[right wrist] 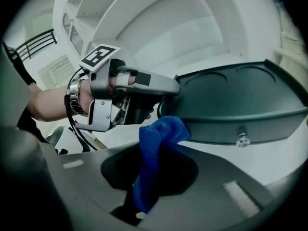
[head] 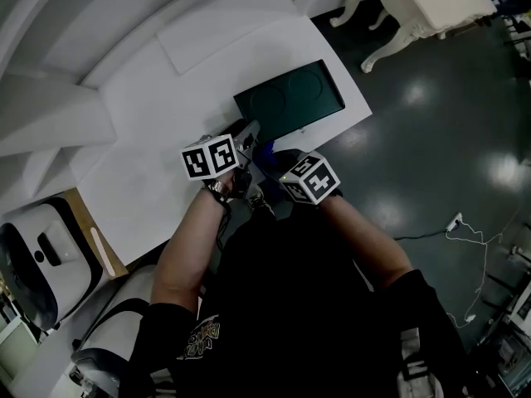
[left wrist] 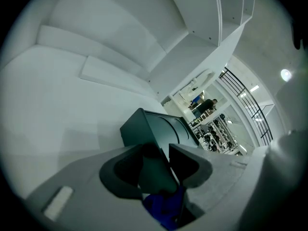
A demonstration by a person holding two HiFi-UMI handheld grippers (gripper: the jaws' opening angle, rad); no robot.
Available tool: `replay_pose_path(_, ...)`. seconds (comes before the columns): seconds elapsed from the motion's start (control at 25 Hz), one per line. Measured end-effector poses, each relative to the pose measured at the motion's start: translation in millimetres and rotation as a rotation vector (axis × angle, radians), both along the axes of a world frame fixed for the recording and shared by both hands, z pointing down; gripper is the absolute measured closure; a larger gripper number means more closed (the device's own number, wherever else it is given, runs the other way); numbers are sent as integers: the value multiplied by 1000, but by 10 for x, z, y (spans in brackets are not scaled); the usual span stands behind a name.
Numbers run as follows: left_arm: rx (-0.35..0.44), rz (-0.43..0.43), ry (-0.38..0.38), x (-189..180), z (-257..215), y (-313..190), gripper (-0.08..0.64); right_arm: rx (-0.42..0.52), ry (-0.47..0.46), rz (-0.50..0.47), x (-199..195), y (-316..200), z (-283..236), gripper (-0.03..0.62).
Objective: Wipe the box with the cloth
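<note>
We see one box (head: 290,98), dark green and flat, lying on the white counter (head: 158,131) at its far corner, next to the dark floor (head: 431,139). Its lid carries two rings (head: 309,84) side by side, and the right gripper view shows one small knob (right wrist: 242,139) on the wall that faces us.

There are two grippers, each with one marker cube, and both sit at the near end of the box. The left gripper (head: 251,131) reaches in from the left under its cube (head: 210,156). In its own view the left gripper (left wrist: 168,150) has the near corner of the box (left wrist: 159,129) wedged between its two fingers, which are clenched on it. The right gripper view shows the same from the side: the left gripper (right wrist: 166,93) pinches the box (right wrist: 240,105) at its left end, and one watch (right wrist: 74,97) sits on the wrist of the hand that holds it.

The right gripper (head: 274,157) lies just beside the left one, its cube (head: 309,178) nearer to us. We count one cloth (right wrist: 154,138), blue and bunched. The right gripper (right wrist: 154,148) has its fingers closed on the cloth, whose free end rises out of them and touches the near wall of the box, close to the left gripper. A bit of the cloth (head: 265,149) shows between the two grippers in the head view, and the cloth (left wrist: 163,208) also shows low in the left gripper view, under the fingers
</note>
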State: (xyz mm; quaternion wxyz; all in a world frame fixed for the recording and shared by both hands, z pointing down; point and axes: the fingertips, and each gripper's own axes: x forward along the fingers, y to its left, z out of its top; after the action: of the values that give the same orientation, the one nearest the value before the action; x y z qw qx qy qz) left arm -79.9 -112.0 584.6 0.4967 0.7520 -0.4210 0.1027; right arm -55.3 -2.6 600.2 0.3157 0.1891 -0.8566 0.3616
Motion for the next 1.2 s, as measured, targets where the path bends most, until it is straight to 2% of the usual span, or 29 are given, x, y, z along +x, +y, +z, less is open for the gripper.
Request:
replay_pose_path(0.16, 1, -28, 0, -2, 25, -4, 393, -16, 18, 23, 57, -117, 86, 501)
replay_pose_path(0.36, -15, -50, 42, -6, 43, 5, 391, -30, 27, 54, 160, -237, 128, 501)
replay_pose_path(0.6, -10, -52, 37, -27, 41, 7, 391, -31, 38, 68, 272, -322, 166, 500)
replay_pose_path(1.2, -6, -75, 40, -39, 61, 7, 391, -56, 32, 223, 950, -555, 153, 502)
